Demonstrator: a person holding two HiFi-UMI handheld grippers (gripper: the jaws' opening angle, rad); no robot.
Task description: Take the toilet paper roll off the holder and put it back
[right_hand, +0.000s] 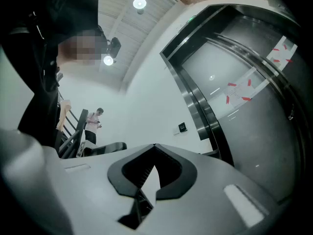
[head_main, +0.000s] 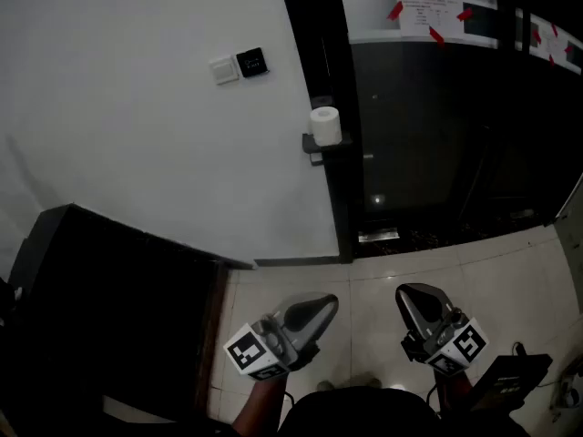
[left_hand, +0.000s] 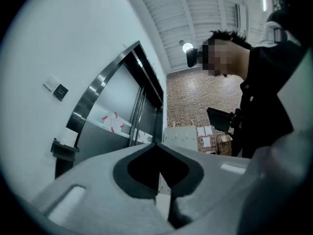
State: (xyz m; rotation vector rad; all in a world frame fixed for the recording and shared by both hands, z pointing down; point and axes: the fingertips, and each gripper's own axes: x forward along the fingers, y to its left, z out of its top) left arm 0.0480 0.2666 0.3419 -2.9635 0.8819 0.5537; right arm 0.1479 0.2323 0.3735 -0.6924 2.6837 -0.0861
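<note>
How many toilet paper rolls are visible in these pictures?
1. The toilet paper roll sits on the dark holder at the right edge of the white wall. No other roll shows; more could be out of view.

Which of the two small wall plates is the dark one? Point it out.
The black plate, the one nearer the toilet paper roll; the white plate sits just left of it.

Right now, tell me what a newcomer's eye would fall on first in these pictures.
The white toilet paper roll stands out, sitting on its dark holder at the edge of the white wall, beside the dark glass door. High on that door is a paper notice stuck with red tape. At the bottom, the left hand-held gripper and right hand-held gripper hang over the tiled floor, both shut and empty.
</note>
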